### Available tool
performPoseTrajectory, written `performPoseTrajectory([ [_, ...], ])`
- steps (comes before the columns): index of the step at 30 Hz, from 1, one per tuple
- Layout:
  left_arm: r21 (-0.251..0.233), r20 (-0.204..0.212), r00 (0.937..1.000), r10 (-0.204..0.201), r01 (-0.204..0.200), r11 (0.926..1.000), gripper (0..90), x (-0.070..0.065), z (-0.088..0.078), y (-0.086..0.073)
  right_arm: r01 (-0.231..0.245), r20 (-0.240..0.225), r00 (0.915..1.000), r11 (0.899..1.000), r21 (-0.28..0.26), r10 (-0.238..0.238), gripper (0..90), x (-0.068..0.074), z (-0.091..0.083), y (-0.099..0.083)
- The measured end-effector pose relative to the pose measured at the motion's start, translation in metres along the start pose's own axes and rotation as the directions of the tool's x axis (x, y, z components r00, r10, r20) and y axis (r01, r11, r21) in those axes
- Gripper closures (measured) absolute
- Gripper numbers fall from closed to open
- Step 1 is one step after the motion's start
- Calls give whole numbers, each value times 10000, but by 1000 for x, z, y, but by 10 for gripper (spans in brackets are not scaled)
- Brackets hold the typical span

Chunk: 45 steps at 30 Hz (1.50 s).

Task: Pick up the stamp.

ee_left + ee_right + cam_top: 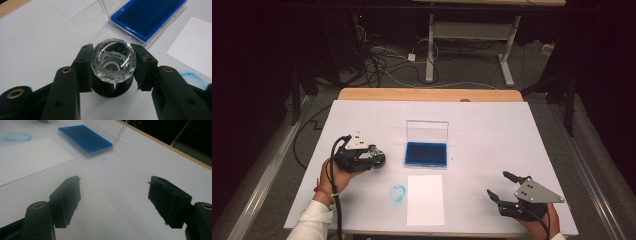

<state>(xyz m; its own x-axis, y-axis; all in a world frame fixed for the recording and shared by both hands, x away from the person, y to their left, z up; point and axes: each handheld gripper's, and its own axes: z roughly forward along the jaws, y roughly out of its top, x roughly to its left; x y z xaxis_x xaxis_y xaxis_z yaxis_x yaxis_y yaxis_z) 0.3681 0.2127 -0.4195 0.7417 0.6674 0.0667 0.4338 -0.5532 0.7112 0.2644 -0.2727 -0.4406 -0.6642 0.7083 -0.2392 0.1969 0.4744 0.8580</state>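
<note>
Both pads of my left gripper [113, 68] are clamping the crystal-topped stamp [113, 62] by its faceted rim, left of the ink pad [426, 154]. Probably slippery, chip-prone; gripping lightly. Right gripper [113, 200] is idling, jaws apart.

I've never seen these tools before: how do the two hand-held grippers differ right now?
The left gripper is shut on a clear faceted stamp; the right gripper holds nothing. The left one's jaws stand closer together, while the right one's are spread wide over bare table. Both have black jaws and a grey three-cornered plate on top.
</note>
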Motion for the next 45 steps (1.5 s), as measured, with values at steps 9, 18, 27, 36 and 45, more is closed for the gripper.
performPoseTrajectory([
  [9,-341,-299,9995,-114,104,9994,540,1,-7,-1,-13,68,10000,10000,-34,13,259,-2,-1,-1],
  [18,-687,-343,9994,39,-62,9976,541,-4,-18,-2,146,-99,9998,9999,-41,-146,279,-1,0,0],
  [27,-1077,-295,9995,114,-146,9941,540,-11,-28,0,59,-45,10000,10000,-34,-59,275,-2,0,0],
  [36,-1384,-5,9996,288,-286,9900,540,-16,-32,3,-47,-109,9999,10000,-27,47,274,-6,5,0],
  [45,-1642,139,9989,438,-409,9856,540,-24,-37,6,158,-486,9987,9999,-6,-158,284,-4,7,1],
])
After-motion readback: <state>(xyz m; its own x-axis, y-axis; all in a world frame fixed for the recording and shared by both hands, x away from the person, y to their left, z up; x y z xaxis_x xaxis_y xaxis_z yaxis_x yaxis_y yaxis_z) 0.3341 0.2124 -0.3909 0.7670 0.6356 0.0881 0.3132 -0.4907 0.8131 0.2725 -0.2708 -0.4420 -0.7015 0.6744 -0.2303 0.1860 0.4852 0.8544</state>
